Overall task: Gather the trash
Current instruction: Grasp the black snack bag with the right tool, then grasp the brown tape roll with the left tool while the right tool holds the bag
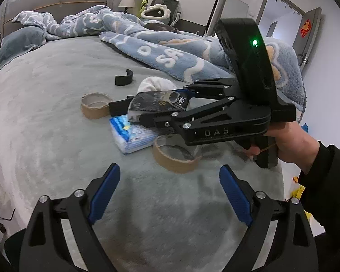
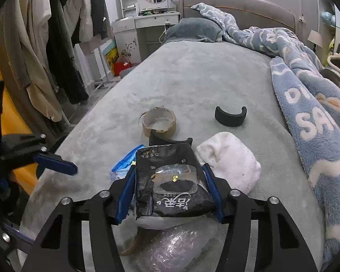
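Note:
A black foil packet point(image 2: 167, 158) with a clear resealing flap sits between the blue pads of my right gripper point(image 2: 168, 170), which is shut on it. In the left wrist view the same black packet point(image 1: 156, 103) hangs in my right gripper point(image 1: 162, 105) just above a blue tissue pack point(image 1: 129, 136). My left gripper point(image 1: 170, 192) stands open over bare grey bedspread, nothing between its fingers. Ahead of it lies a cardboard tape roll point(image 1: 174, 158), and a second tape roll point(image 1: 95, 106) lies further off. One blue left fingertip point(image 2: 56, 164) shows in the right wrist view.
On the bed point(image 1: 56, 136) lie a white sock bundle point(image 2: 229, 161), a black curved piece point(image 2: 230, 115) and bubble wrap point(image 2: 176, 249). A blue blanket point(image 2: 310, 117) is heaped along the right side. Hanging clothes point(image 2: 45, 56) line the bed's left edge.

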Demonstrator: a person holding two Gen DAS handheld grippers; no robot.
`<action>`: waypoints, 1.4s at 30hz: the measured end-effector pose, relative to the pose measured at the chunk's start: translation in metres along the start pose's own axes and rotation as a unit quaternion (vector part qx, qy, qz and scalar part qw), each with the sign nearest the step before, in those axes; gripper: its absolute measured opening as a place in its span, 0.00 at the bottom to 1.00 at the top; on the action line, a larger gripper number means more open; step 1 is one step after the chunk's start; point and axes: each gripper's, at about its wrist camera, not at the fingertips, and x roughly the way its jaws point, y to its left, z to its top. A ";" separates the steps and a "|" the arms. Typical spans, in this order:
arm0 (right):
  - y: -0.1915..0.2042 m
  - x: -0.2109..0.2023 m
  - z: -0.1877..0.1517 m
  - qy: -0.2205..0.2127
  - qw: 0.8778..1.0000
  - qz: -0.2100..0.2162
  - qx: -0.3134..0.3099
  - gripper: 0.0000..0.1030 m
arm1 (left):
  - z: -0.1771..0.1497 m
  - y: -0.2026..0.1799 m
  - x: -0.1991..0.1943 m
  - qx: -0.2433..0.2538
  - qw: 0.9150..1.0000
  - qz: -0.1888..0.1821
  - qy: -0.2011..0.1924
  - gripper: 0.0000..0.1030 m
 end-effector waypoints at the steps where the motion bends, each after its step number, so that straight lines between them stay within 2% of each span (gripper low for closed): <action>1: -0.001 -0.003 0.000 -0.003 1.000 0.004 0.004 0.56 | 0.001 -0.002 0.001 0.002 1.000 -0.001 -0.002 0.88; 10: -0.004 -0.040 0.003 -0.040 0.998 0.022 0.042 0.55 | 0.002 -0.018 0.018 0.015 1.000 0.001 -0.013 0.87; 18: -0.003 -0.079 0.000 -0.078 0.993 0.034 0.077 0.55 | 0.004 -0.017 0.030 0.009 1.000 0.022 -0.014 0.82; 28: -0.008 -0.103 -0.026 -0.078 0.988 -0.002 0.132 0.55 | 0.006 -0.011 0.040 -0.011 1.000 0.024 -0.008 0.69; 33: -0.001 -0.116 -0.041 -0.082 0.982 -0.023 0.169 0.55 | 0.007 -0.012 0.044 -0.011 0.999 0.035 0.004 0.57; 37: 0.005 -0.121 -0.050 -0.086 0.973 -0.043 0.209 0.55 | 0.008 -0.012 0.040 -0.011 0.999 0.035 0.004 0.56; 42: 0.023 -0.120 -0.054 -0.084 0.962 -0.087 0.246 0.55 | 0.007 -0.003 0.025 -0.031 0.999 0.035 0.004 0.56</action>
